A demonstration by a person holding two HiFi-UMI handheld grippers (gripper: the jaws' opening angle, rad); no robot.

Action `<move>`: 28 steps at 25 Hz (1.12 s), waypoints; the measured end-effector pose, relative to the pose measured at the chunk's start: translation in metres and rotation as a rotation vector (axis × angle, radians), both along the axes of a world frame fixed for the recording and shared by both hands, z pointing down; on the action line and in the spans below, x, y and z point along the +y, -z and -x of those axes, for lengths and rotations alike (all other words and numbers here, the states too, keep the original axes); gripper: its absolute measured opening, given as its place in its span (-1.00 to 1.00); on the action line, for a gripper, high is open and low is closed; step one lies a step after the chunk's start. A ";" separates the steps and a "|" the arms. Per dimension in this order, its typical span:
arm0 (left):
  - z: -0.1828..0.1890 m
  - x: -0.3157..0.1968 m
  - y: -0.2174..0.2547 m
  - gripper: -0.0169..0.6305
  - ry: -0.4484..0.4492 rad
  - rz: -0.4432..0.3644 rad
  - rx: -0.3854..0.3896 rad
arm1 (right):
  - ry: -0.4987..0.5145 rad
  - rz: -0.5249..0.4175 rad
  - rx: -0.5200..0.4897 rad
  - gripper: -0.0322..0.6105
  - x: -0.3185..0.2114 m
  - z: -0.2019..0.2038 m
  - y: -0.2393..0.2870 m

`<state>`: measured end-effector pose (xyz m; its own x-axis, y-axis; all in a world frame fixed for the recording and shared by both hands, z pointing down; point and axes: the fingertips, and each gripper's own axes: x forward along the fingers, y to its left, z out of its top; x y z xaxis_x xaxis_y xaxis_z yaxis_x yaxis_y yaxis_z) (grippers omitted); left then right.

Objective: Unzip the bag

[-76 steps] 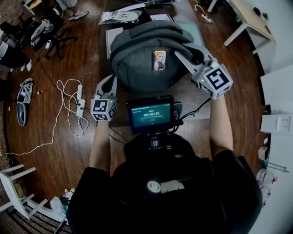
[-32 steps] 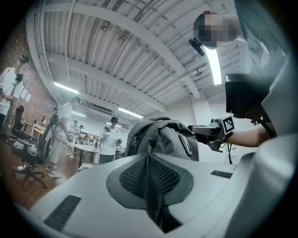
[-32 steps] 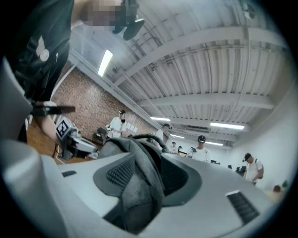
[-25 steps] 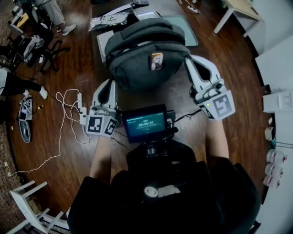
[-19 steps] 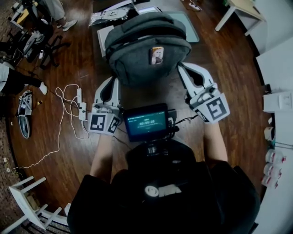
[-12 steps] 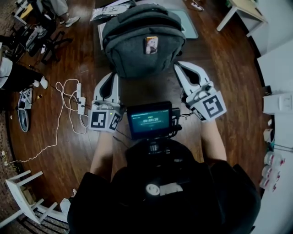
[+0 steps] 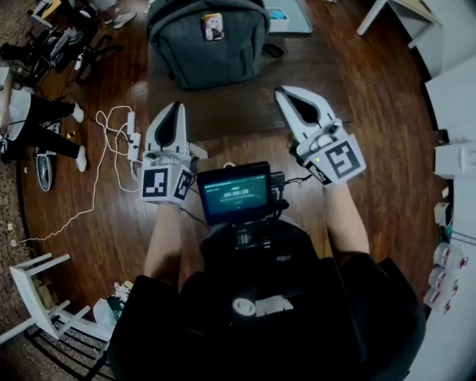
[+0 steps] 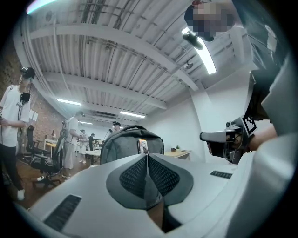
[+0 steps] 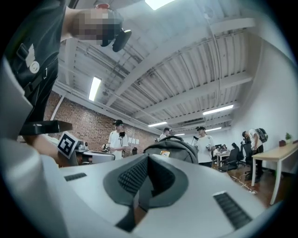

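Note:
A grey backpack (image 7: 207,45) with a small orange tag stands upright at the far end of the wooden table (image 7: 245,111). Both grippers are held short of it, apart from the bag and holding nothing. My left gripper (image 7: 174,108) is shut, its pads pressed together. My right gripper (image 7: 286,93) is shut too and points toward the bag's right side. In the left gripper view the backpack (image 8: 125,144) rises beyond the closed left gripper (image 8: 147,155), with the right gripper (image 8: 219,136) off to the side. The right gripper view shows the backpack (image 9: 174,148) past the closed right gripper (image 9: 148,158).
A small screen (image 7: 236,193) hangs at the person's chest between the grippers. A white cable with a power strip (image 7: 111,160) lies on the floor to the left, and a white stool (image 7: 37,290) stands lower left. A teal mat (image 7: 294,15) lies behind the bag. Several people stand in the room.
Both grippers have drawn back from the backpack's sides toward the person. The bag now sits higher and farther away in the head view, with bare table between it and the grippers.

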<state>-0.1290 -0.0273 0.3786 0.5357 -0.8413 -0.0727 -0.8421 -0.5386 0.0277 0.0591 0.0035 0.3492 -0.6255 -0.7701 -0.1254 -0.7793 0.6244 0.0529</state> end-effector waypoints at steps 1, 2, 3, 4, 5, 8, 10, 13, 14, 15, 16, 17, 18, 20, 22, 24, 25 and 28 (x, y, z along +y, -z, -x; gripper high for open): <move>-0.001 -0.003 0.003 -0.91 0.008 -0.006 -0.007 | 0.007 0.000 -0.006 -0.86 -0.004 0.001 -0.001; -0.003 -0.005 0.007 -0.91 0.013 -0.014 -0.010 | 0.012 0.000 -0.014 -0.86 -0.006 0.002 -0.001; -0.004 -0.006 0.011 -0.91 0.017 -0.019 -0.012 | 0.016 0.001 -0.023 -0.86 -0.008 0.004 0.000; -0.005 -0.006 0.014 -0.91 0.020 -0.020 -0.014 | 0.019 0.002 -0.032 -0.86 -0.009 0.006 0.002; -0.005 -0.006 0.016 -0.91 0.023 -0.018 -0.013 | 0.022 0.002 -0.041 -0.86 -0.010 0.009 0.004; -0.003 -0.007 0.021 -0.91 0.034 -0.011 -0.008 | 0.015 -0.003 -0.062 -0.86 -0.013 0.016 0.011; -0.001 -0.006 0.022 -0.91 0.041 -0.014 -0.022 | 0.002 0.001 -0.078 -0.86 -0.015 0.018 0.015; -0.004 -0.005 0.023 -0.91 0.040 -0.019 -0.033 | -0.010 0.014 -0.085 -0.86 -0.016 0.016 0.014; -0.006 -0.006 0.021 -0.91 0.038 -0.020 -0.034 | -0.017 0.018 -0.082 -0.86 -0.016 0.015 0.012; -0.008 -0.007 0.020 -0.91 0.036 -0.021 -0.033 | -0.022 0.020 -0.077 -0.86 -0.016 0.015 0.010; -0.009 -0.007 0.019 -0.91 0.032 -0.022 -0.030 | -0.025 0.022 -0.070 -0.86 -0.014 0.015 0.008; -0.009 -0.007 0.018 -0.91 0.027 -0.022 -0.027 | -0.028 0.024 -0.063 -0.86 -0.013 0.015 0.006; -0.010 -0.007 0.017 -0.91 0.024 -0.020 -0.025 | -0.031 0.026 -0.058 -0.86 -0.012 0.015 0.005; -0.013 -0.008 0.016 -0.91 0.022 -0.019 -0.024 | -0.041 0.025 -0.062 -0.86 -0.011 0.010 0.006; -0.016 -0.007 0.020 -0.92 0.020 -0.032 -0.031 | -0.051 0.015 -0.072 -0.86 -0.010 0.006 0.010; -0.016 -0.003 0.024 -0.93 0.016 -0.047 -0.050 | -0.057 0.012 -0.066 -0.86 -0.008 0.007 0.012; -0.013 -0.002 0.025 -0.93 0.014 -0.046 -0.060 | -0.059 0.013 -0.064 -0.86 -0.008 0.010 0.012; -0.012 -0.003 0.025 -0.93 0.012 -0.038 -0.050 | -0.072 0.022 -0.078 -0.86 -0.009 0.009 0.011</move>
<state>-0.1171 -0.0301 0.3536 0.5292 -0.8449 -0.0782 -0.8484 -0.5282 -0.0351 0.0499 -0.0057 0.3384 -0.5576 -0.8157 -0.1540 -0.8233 0.5671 -0.0228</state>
